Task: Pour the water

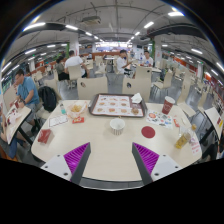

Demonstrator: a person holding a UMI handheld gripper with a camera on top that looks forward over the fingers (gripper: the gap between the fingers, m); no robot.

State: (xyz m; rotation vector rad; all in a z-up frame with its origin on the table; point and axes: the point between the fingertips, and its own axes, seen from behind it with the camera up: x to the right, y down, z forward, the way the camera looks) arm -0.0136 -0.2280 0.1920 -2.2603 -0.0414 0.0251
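The tool (111, 160) hangs wide apart over the near edge of the round desk (95, 150). A white cup (117, 126) stands ahead, bare desk around it.

My one camera sits above my fingers (110, 160) and looks forward along them, a little downward. It is held high over the near edge of the tabletop (100, 135), so the wide lens takes in the whole hall behind.
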